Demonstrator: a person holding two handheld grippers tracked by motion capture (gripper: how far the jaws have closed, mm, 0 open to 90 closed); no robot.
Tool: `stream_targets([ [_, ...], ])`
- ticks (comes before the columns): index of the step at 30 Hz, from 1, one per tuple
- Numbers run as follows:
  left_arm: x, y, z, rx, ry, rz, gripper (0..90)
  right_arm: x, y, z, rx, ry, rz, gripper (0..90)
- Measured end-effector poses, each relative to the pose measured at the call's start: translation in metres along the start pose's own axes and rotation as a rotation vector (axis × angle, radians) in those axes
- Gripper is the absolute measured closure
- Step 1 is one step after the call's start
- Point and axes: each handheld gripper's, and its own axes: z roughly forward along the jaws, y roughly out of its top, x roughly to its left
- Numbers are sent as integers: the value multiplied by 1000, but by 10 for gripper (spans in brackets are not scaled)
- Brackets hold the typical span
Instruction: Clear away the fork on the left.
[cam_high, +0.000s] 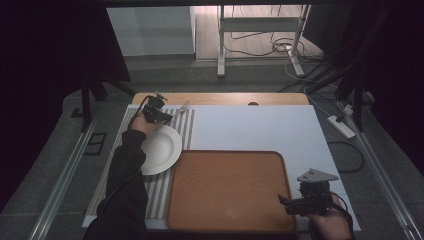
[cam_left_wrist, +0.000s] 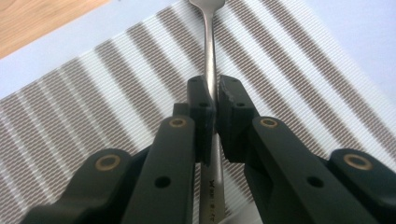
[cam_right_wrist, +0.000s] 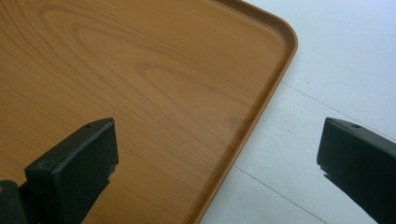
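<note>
Left gripper: jaws clamped on the handle of a fork, pads pressing both flat sides of the stem

Fork: metal, handle running between the pads and out past them, its head end ahead of the tips and cut by the frame's top edge; stamped end back under the jaws

Fork axis: in line with the jaws, so a lift should carry it lengthwise without swinging much

Under the fork: striped mat; whether the fork touches it or rides just above, I cannot tell

Plate: white, on the mat, just behind the left gripper on the person's side

Tray: wooden, bare, beside the plate and further from the left tool's grip than the plate is

Right gripper: jaws wide apart, nothing between them, hanging over the tray's corner rim

Right gripper from above: at the tray's near right corner, well apart from the fork

Nearer hand: left, already holding it

Step, as I judge: fork gripped, next carried toward plate or tray

Risk: thin stem may pivot in the pads
</note>
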Motion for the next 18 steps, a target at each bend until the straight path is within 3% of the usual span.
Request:
stream_targets([
  [10,-22,14,12,-26,-42,31,840,0,0,0,-2,0,0,0],
  [18,-42,20,12,-49,-71,56,840,0,0,-1,-4,-1,-3,0],
])
